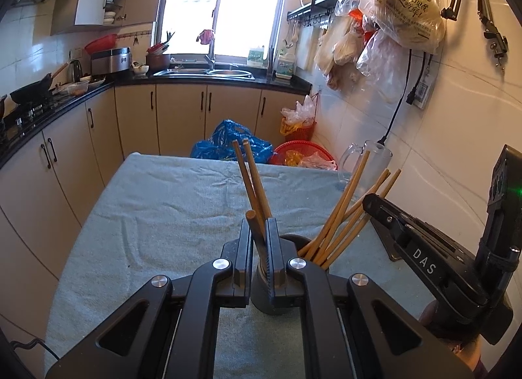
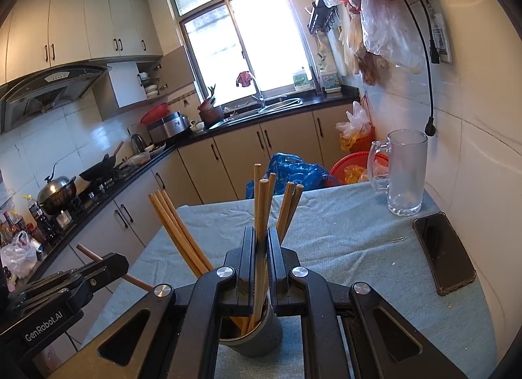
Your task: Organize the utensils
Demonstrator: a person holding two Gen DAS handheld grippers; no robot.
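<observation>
- Two tongs work over one dark grey utensil cup (image 1: 266, 294) that stands on the towel-covered tabletop (image 1: 163, 216).
- Left tongs (image 1: 260, 235), in the left wrist view, are nearly closed, pinching a few wooden chopsticks (image 1: 253, 180) that rise toward 12 o'clock above the cup.
- Right tongs (image 2: 261, 242), in the right wrist view, are likewise nearly closed on a small bunch of chopsticks (image 2: 262, 209) whose lower ends sit inside the cup (image 2: 261, 336).
- Loose chopsticks (image 1: 345, 212) lean in the same cup, fanning out toward 1 o'clock in the left wrist view.
- From the right wrist view, another group (image 2: 176, 229) leans toward 10 o'clock, and the left tongs (image 2: 107, 268) show at 9 o'clock with a stick clamped in them.
- Clear glass mug (image 2: 403, 173) stands on the tabletop at 2 o'clock from the cup, well apart from it.
- Black phone (image 2: 443, 253) lies flat at 3 o'clock, near the mug, with a small paper clip (image 2: 398, 239) just beside it.
</observation>
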